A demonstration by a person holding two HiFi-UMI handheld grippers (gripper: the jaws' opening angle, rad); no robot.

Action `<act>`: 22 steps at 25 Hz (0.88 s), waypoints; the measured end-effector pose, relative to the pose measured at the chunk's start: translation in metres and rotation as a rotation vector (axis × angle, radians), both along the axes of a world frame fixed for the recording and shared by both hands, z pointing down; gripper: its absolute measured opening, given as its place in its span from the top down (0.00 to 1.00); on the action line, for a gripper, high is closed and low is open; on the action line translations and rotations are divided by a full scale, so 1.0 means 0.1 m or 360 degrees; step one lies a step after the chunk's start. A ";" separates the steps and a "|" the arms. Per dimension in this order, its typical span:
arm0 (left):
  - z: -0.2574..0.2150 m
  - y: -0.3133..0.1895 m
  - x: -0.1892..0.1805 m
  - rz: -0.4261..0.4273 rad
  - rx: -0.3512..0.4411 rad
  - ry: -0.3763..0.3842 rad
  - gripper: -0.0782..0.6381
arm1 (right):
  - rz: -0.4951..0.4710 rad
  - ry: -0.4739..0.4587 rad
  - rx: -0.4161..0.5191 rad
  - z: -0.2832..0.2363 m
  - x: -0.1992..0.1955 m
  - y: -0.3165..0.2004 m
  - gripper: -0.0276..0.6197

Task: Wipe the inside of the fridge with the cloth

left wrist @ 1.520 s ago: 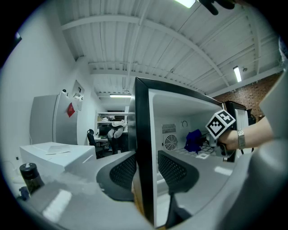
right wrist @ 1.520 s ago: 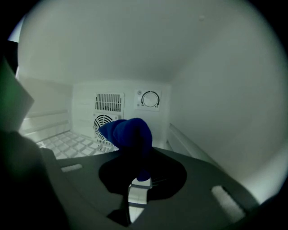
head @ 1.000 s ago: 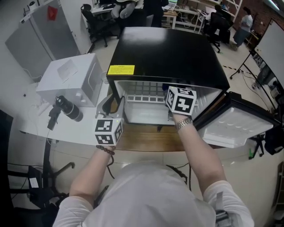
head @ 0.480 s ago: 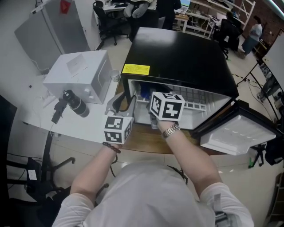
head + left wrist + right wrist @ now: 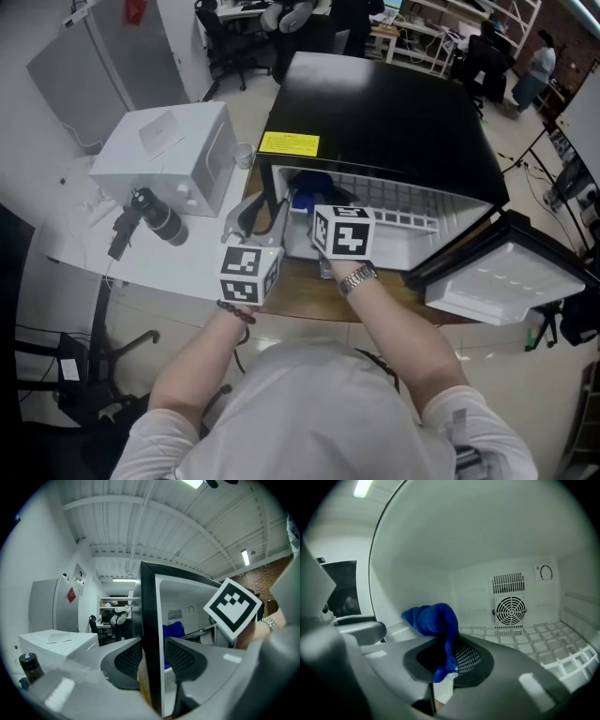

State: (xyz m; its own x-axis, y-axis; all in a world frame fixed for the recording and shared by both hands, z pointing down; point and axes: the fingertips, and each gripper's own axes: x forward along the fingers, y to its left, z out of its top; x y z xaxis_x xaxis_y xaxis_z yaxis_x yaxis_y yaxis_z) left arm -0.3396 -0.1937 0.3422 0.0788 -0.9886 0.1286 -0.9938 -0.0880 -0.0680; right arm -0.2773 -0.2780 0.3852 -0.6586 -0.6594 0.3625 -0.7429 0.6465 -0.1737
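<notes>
Our left gripper (image 5: pixel 153 644) fingers clamp the side wall (image 5: pixel 149 597) of the mini fridge (image 5: pixel 375 112), right gripper (image 5: pixel 447 656) fingers pinch the blue cloth (image 5: pixel 433 618) inside; we should press firmly, wiping overlapping strokes.

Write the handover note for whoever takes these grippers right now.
Left gripper: shut on the fridge wall, at its left front edge.
Right gripper: shut on the blue cloth, inside the fridge, near that wall's inner face.
Door open; wire shelf in place.
Done: cloth is inside; which surfaces are wiped cannot be told.
Left: wipe walls, shelf and back panel, then withdraw.
</notes>
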 end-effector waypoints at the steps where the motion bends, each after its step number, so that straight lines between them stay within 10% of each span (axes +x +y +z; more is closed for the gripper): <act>1: 0.00 0.00 0.00 -0.0001 0.0002 -0.0002 0.69 | 0.0005 0.0016 0.0009 0.02 0.02 -0.01 0.89; 22: -0.02 0.01 -0.01 0.0012 0.0027 0.0029 0.69 | 0.0218 0.0147 0.0095 0.12 0.75 -0.20 0.89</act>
